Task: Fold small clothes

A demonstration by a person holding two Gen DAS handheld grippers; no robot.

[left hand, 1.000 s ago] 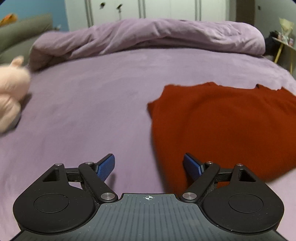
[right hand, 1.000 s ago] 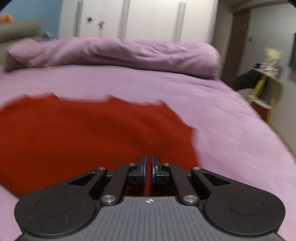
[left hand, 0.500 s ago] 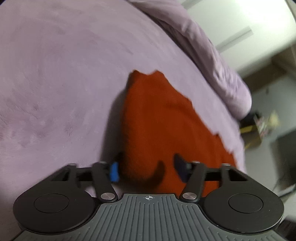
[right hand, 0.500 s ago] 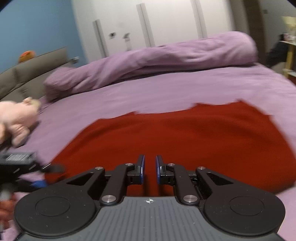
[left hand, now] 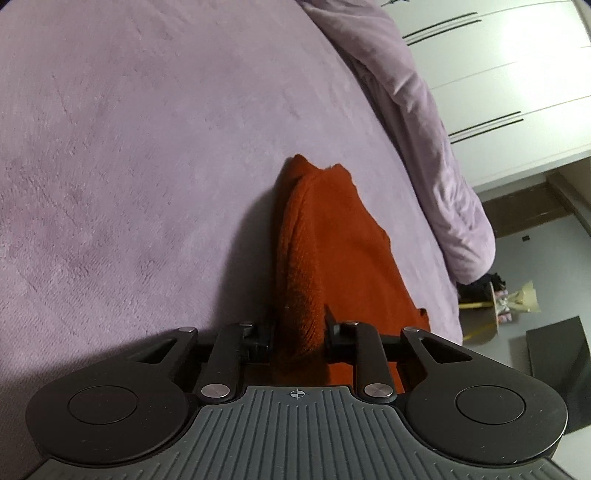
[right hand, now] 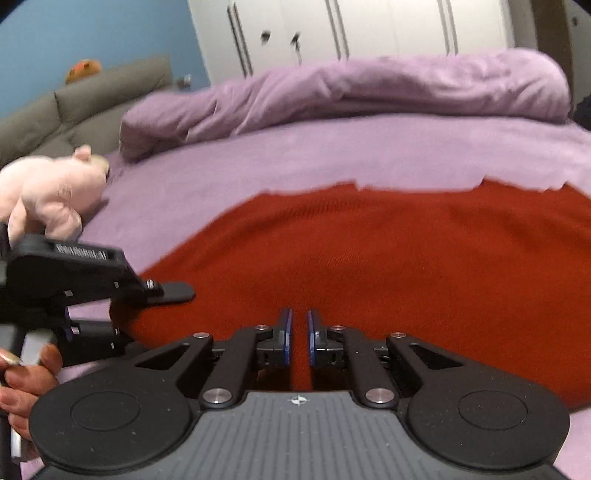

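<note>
- The left gripper pinched a bunched edge of the red garment at lower centre.
- The right gripper held its fingers nearly together with a narrow gap, over the garment spread on the purple bed.
- A pink plush pig lay at left.

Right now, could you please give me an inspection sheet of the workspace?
Surface: purple bedsheet, bare fabric around the garment.
Job's things: red knit garment spread on the bed, left edge bunched up.
Clutter: pink plush pig beside the garment, apart from it.
Grippers: left claw shut on the garment's edge; right claw narrowly parted over its near edge, grip unclear.
Cables: nothing seen.
Surroundings: rolled purple duvet, white wardrobe, grey headboard, blue wall.
</note>
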